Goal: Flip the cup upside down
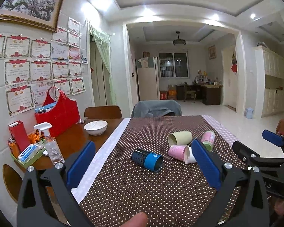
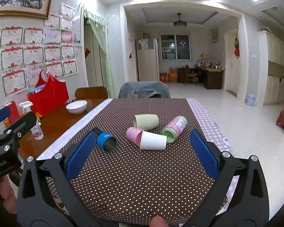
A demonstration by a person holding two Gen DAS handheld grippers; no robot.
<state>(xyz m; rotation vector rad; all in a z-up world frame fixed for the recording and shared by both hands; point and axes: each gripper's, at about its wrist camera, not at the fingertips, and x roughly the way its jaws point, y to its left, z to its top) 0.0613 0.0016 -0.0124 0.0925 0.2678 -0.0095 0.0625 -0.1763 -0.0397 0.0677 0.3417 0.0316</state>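
Several cups lie on their sides on the brown dotted mat (image 1: 142, 189) (image 2: 142, 179). A dark cup with a blue rim (image 1: 147, 159) (image 2: 105, 139), a pale green cup (image 1: 180, 137) (image 2: 146, 121), a pink cup (image 1: 177, 151) (image 2: 134, 134), a white cup (image 1: 189, 154) (image 2: 153, 140) and a pink jar with a green base (image 1: 208, 140) (image 2: 174, 130). My left gripper (image 1: 142, 167) is open and empty, hovering short of the blue cup. My right gripper (image 2: 142, 152) is open and empty, just short of the white cup; it also shows at the right of the left wrist view (image 1: 270, 138).
On the wooden table (image 1: 75, 138) at left stand a white bowl (image 1: 95, 127) (image 2: 76, 106), a spray bottle (image 1: 51, 143) (image 2: 35, 126), a red bag (image 1: 58, 113) (image 2: 48, 98) and a tray of small items (image 1: 28, 158). Two chairs (image 1: 156, 108) stand at the far edge.
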